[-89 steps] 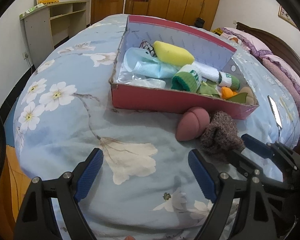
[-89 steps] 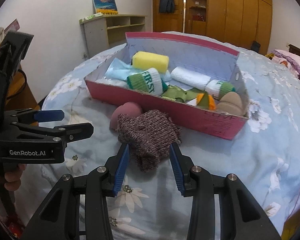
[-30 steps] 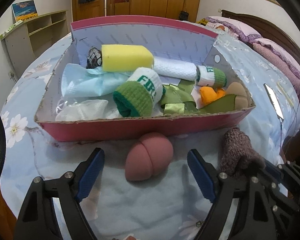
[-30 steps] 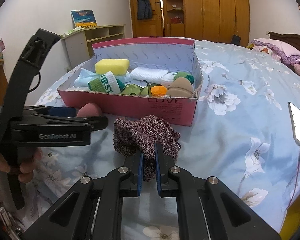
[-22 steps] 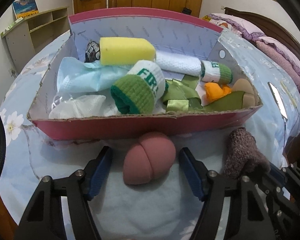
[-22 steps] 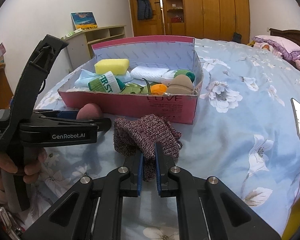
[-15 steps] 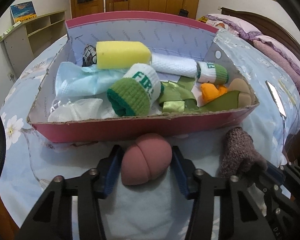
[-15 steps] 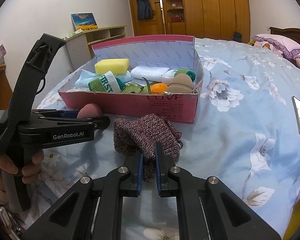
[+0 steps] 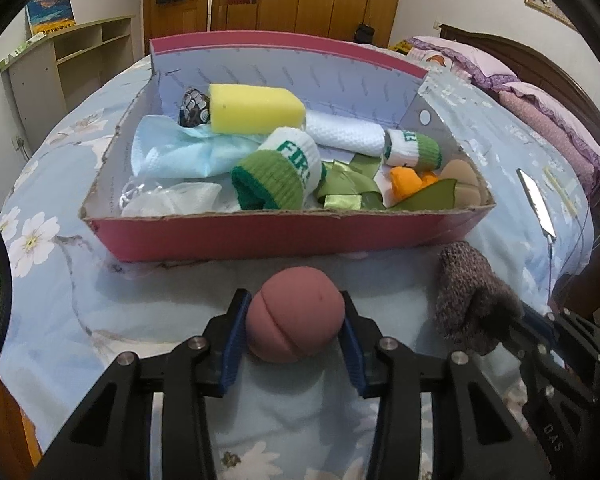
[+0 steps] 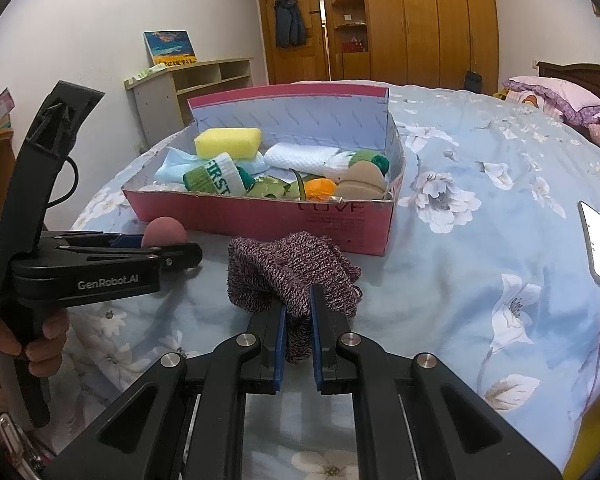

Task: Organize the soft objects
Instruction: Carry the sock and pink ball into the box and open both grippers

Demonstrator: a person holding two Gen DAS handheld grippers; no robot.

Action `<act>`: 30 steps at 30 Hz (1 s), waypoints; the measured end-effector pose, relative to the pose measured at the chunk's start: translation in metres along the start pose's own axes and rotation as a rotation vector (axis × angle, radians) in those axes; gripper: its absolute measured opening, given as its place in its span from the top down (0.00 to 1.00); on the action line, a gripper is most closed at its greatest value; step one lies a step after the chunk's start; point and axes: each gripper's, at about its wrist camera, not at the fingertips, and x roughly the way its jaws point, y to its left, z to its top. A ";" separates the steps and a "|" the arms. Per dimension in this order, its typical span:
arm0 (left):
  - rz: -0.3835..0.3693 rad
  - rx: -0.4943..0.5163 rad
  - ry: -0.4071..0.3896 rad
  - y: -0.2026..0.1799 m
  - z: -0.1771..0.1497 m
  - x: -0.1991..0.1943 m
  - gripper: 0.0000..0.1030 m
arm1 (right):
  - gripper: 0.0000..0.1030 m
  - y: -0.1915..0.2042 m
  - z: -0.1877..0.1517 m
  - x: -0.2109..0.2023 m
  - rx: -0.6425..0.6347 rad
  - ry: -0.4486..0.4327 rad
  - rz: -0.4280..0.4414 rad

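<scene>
The bed [image 9: 60, 312], under a blue flowered cover, carries everything. Near its middle sits the pink box [image 9: 284, 236], already loaded with a yellow sponge [image 9: 256, 110], a green-and-white sock roll [image 9: 280, 174], a white cloth roll [image 9: 346, 136] and other soft pieces.

Just in front of the box's near wall lies the knitted sock [image 10: 292, 268], its trailing end pinched between the pressed-together fingers of the right gripper [image 10: 298, 344].

To the left of the sock, also just before the box wall, sits the pink sponge ball [image 9: 296, 314]. A second ago the left gripper [image 9: 296, 344] stood spread wide around it; now its fingers [image 9: 234, 340] are closing, and the blue pads already touch both flanks of the ball.

So both loose items look secured at once. What seems left is to lift each over the near wall and drop it inside. The ball is springy, so a light squeeze could let it slip.
</scene>
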 end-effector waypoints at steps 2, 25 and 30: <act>-0.004 -0.005 -0.005 0.002 -0.002 -0.005 0.57 | 0.89 0.001 0.001 -0.003 -0.002 -0.005 0.000; 0.018 -0.030 -0.091 0.020 0.009 -0.053 0.57 | 0.89 0.012 0.013 -0.031 -0.035 -0.076 0.014; 0.029 -0.029 -0.102 0.022 0.017 -0.056 0.57 | 0.89 0.015 0.019 -0.033 -0.047 -0.086 0.017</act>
